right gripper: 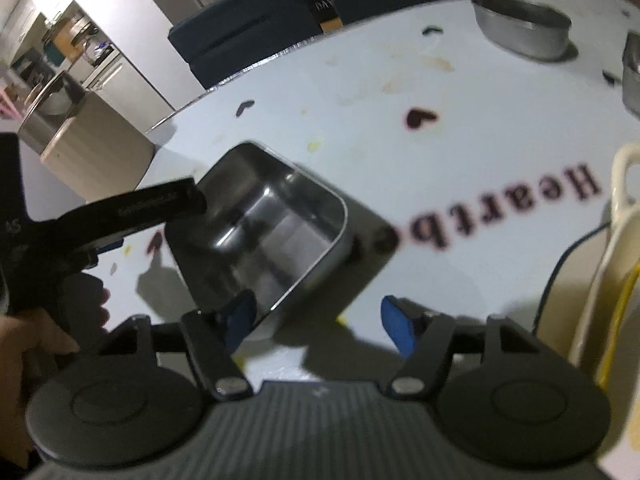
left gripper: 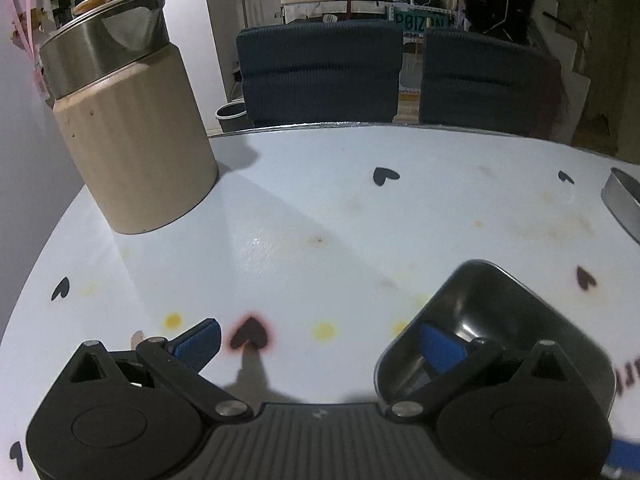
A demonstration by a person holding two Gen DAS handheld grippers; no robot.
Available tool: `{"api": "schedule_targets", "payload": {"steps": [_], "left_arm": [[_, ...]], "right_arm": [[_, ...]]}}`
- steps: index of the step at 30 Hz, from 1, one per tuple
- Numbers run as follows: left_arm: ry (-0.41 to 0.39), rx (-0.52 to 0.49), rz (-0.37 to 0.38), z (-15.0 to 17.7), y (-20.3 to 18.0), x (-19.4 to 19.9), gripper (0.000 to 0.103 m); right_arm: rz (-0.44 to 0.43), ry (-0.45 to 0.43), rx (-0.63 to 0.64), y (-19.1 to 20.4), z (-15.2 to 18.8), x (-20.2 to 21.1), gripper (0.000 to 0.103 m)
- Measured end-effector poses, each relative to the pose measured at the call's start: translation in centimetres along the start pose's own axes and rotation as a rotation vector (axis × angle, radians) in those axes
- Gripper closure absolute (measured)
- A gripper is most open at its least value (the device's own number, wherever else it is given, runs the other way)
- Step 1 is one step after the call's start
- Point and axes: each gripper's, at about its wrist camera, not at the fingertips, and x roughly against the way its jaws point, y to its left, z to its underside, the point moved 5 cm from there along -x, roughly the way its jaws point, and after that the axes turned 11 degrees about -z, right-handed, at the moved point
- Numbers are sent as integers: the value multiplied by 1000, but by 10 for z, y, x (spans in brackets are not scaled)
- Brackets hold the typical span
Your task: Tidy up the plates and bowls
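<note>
The steel tray (right gripper: 264, 236), a shallow rectangular dish with rounded corners, sits on the white table (right gripper: 460, 128) near its front edge. It appears tilted, with the far end raised, though motion blur makes the exact contact with the table hard to judge.

The left gripper (left gripper: 320, 344) has its jaws wide apart. Its right finger, with a blue pad (left gripper: 442, 346), lies inside the tray (left gripper: 492, 320); its left finger lies outside over bare table. In the right wrist view this gripper's black finger (right gripper: 160, 204) reaches the tray's left rim, and the person's hand (right gripper: 36, 340) holds its handle.

The right gripper (right gripper: 320, 320) also has its jaws apart. Its left finger overlaps the tray's near corner; whether it touches the rim cannot be told. Its right finger is over the table, clear of the tray.

A round metal bowl (right gripper: 520, 28) stands at the far side of the table, well apart from the tray. A beige canister (left gripper: 132, 132) with a steel lid stands at the table's far left. A cream rack (right gripper: 612, 264) stands at the right edge. Two dark blue chairs (left gripper: 320, 72) stand behind the table.
</note>
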Motion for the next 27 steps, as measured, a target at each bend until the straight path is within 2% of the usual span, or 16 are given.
{"api": "schedule_targets", "payload": {"steps": [4, 7, 8, 9, 10, 12, 13, 15, 17, 19, 27], "left_arm": [[14, -12, 19, 7, 7, 4, 1], [33, 14, 69, 11, 13, 8, 16], [41, 32, 96, 13, 14, 11, 27], [47, 42, 119, 14, 14, 13, 40], [50, 47, 142, 15, 14, 16, 45], [56, 43, 168, 17, 12, 21, 62], [62, 44, 185, 19, 12, 23, 66], [74, 54, 217, 23, 12, 28, 88], [83, 62, 230, 27, 11, 33, 98], [83, 42, 214, 32, 11, 40, 99], [49, 22, 225, 53, 29, 75, 100]], "right_arm": [[32, -37, 59, -5, -7, 8, 37], [34, -56, 77, -8, -13, 10, 46], [28, -59, 83, -9, -15, 9, 49], [19, -62, 91, -8, -16, 9, 56], [8, -65, 105, -6, -18, 8, 64], [-16, -67, 132, -1, -20, 7, 79], [-21, -66, 145, 0, -20, 8, 86], [-27, -61, 170, 4, -20, 8, 95], [-28, -51, 189, 6, -20, 8, 95], [-39, -35, 188, 9, -18, 8, 96], [-74, -38, 192, 21, 2, 33, 96]]}}
